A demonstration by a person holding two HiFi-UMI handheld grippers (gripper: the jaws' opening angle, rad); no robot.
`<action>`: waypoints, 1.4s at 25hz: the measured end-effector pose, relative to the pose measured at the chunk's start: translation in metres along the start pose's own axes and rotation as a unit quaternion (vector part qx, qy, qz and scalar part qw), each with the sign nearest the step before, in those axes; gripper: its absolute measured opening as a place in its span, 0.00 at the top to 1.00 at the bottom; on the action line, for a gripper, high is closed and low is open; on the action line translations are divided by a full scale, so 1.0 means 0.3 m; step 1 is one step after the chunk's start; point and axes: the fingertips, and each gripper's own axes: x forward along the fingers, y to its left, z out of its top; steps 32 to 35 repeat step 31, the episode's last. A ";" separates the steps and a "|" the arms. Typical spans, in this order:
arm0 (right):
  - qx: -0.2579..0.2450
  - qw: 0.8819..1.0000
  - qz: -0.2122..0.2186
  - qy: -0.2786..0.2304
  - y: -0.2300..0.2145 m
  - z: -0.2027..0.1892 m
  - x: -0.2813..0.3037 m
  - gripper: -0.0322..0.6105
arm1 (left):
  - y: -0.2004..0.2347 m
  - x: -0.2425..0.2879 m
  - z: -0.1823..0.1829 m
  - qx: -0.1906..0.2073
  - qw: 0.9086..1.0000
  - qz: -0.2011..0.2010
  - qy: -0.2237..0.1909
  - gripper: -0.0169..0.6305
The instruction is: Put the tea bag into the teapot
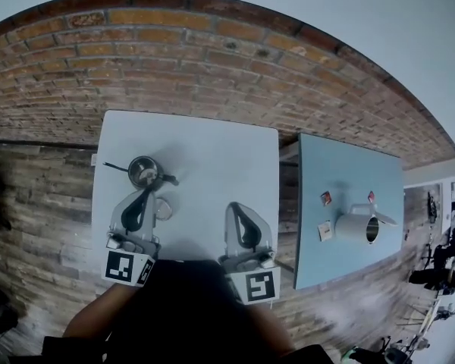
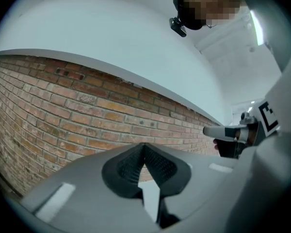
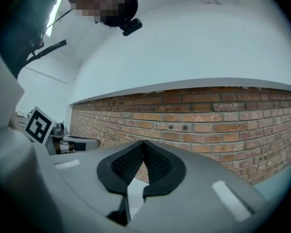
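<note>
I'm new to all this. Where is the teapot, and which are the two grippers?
teapot (image 1: pixel 142 171): head view, on its round body.
left gripper (image 1: pixel 145 194): head view, at the tip of its shut jaws.
right gripper (image 1: pixel 235 207): head view, at the tip of its shut jaws.

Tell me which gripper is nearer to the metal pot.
Left. The left gripper sits just below the metal pot in the head view; the right gripper is farther off, lower right.

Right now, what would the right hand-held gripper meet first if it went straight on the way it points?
Probably the brick wall. The right hand-held gripper, shut and empty, points level at it over the table; nothing else shows in that line, though depth is unclear.
</note>
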 end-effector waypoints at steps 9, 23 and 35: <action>-0.014 1.000 0.012 -0.002 -0.011 -0.011 0.026 0.95 | 0.032 -0.006 0.022 0.005 1.000 0.018 -0.013 0.98; -0.008 0.999 0.051 -0.013 -0.002 -0.005 0.097 0.95 | 0.096 -0.052 0.040 0.006 0.997 0.069 -0.017 0.98; 0.005 0.997 0.072 -0.010 0.034 -0.034 0.106 0.95 | 0.139 -0.098 0.035 0.012 0.995 0.096 -0.019 0.98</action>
